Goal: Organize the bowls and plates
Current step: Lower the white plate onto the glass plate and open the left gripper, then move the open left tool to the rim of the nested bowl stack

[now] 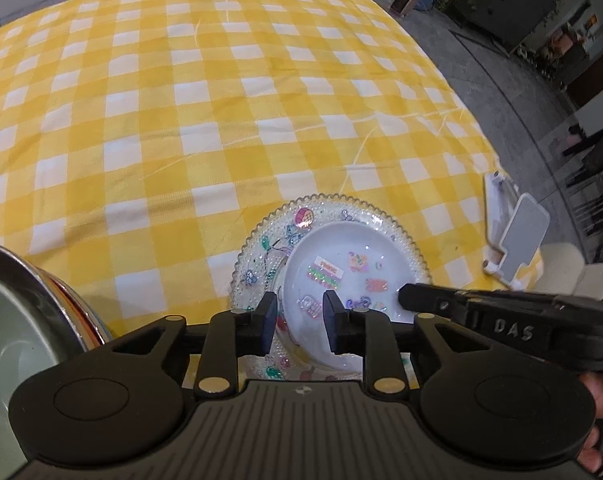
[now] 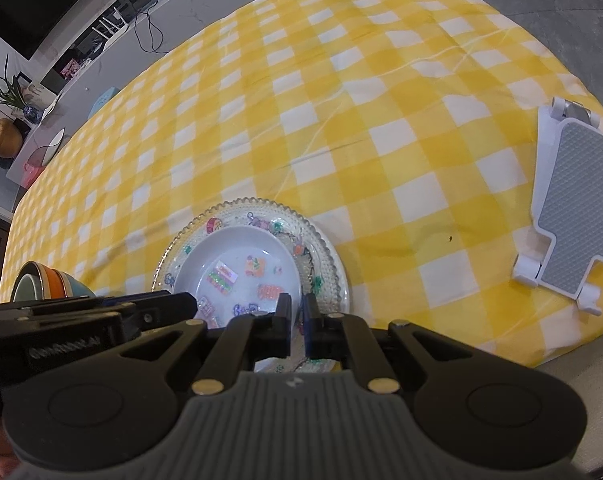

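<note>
Plates first: a white plate [image 1: 341,280] sits stacked inside a larger clear beaded plate [image 1: 261,256] at the lower middle of both views, near the front edge of the desk [image 1: 221,120] with its yellow checked cloth. The left claw [image 1: 297,320] stands spread, one pad on each side of the white plate's near rim, not pressing it. The right claw [image 2: 297,320] is nearly pressed together over the near rim of the plates; whether it pinches a rim I cannot tell.

Judging by this, the plates are already nested, and a stack of bowls [image 2: 49,284] waits at the far left edge. What may remain is letting go and perhaps placing the two stacks together.

Writing: raised letters "DAS" on the right claw's body in the left view; the plate stickers are too small to read. A white phone stand [image 2: 573,208] lies at the right.
</note>
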Available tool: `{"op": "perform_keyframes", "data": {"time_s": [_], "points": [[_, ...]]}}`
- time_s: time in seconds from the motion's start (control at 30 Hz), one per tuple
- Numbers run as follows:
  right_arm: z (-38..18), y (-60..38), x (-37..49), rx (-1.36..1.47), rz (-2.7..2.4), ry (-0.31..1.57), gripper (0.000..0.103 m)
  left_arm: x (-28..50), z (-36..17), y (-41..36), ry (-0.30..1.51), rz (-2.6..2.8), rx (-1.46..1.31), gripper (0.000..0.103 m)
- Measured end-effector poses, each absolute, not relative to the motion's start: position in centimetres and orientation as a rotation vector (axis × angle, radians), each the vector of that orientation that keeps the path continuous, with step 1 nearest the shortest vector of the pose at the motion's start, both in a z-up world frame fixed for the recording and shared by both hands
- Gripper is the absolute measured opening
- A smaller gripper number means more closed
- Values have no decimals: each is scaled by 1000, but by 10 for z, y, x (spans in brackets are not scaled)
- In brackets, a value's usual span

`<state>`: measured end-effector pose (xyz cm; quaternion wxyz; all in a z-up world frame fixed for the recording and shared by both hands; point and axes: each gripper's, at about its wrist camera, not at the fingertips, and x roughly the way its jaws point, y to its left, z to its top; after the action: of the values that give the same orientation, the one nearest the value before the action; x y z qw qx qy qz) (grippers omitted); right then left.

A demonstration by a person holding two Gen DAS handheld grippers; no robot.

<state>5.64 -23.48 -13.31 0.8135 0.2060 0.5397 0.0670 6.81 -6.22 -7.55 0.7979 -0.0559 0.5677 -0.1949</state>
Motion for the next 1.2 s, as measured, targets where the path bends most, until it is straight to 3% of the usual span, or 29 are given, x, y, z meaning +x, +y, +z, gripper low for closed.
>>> {"op": "perform_keyframes", "data": {"time_s": [0.2,0.53,0.8,1.2], "points": [[-129,-235,54,418,139,1135,8,69,-61,-55,1191,-422,-132,29],[-118,-240,49,427,108,1090,28,69,-33,-24,1137,-401,-151,29],[-108,-239,47,430,91,1075,29,64,-12,16,1089,-372,-197,35],[-66,-214,48,364,115,1028,32,45,13,71,998,-285,-189,56]]}}
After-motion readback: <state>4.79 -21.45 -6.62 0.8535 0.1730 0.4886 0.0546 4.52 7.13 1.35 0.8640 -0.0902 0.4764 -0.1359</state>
